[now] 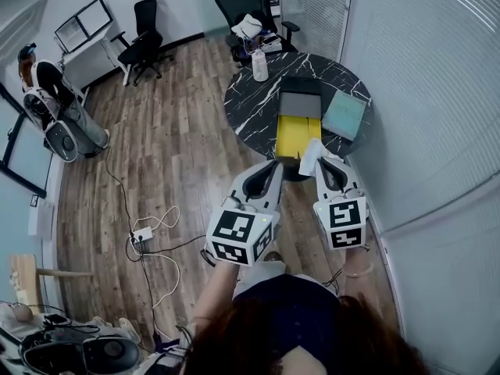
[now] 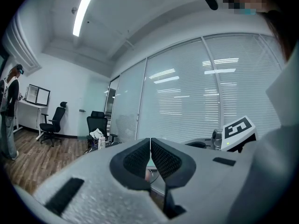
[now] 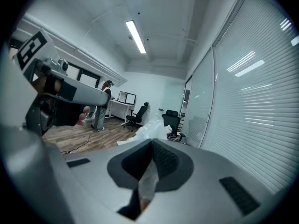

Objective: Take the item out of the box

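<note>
Black marble table (image 1: 251, 112), wood floor (image 1: 172, 151); left gripper (image 1: 276, 164) fingers together; right gripper (image 1: 321, 162) fingers pinch plastic bag (image 1: 310, 151).

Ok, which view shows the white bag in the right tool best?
The right gripper view: the white bag sits pinched in the shut right tool, crumpled plastic rising past its tips. The head view shows only a small white shape by the yellow box. The left gripper view misses it.

Marble table (image 1: 250, 112), office chair (image 1: 144, 41), floor cables (image 1: 148, 237)
</note>
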Motion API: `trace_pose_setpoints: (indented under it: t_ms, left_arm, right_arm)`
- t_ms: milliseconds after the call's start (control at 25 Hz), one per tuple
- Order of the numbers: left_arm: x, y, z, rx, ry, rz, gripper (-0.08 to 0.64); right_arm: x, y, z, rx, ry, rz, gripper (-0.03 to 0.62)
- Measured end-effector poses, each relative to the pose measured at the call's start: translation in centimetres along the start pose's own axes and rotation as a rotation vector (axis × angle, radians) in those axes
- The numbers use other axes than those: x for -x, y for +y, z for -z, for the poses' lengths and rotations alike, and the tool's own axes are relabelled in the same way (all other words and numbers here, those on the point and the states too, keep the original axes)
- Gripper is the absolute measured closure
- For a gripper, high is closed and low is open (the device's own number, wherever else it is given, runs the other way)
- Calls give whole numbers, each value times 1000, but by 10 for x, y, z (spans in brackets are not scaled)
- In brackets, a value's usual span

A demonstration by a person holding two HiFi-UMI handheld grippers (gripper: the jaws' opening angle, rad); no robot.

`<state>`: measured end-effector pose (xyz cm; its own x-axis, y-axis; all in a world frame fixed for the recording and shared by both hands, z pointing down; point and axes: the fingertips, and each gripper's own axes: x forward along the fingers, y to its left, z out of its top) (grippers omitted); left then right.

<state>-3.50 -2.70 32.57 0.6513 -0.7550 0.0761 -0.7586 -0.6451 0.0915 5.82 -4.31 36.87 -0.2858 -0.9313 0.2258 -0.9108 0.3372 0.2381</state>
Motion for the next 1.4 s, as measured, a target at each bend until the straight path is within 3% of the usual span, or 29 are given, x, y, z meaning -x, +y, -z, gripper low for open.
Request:
trace_pose_setpoints:
  t_ms: [480,1400]
  left_arm:
    - [25,-24,-2,0,12,-7,532]
    - [46,-55,9,-4,11,-22,532]
  right_arm:
    - [47,5,-16,-37,-40,10,568]
    - [95,14,-3,-67,-66,2,568]
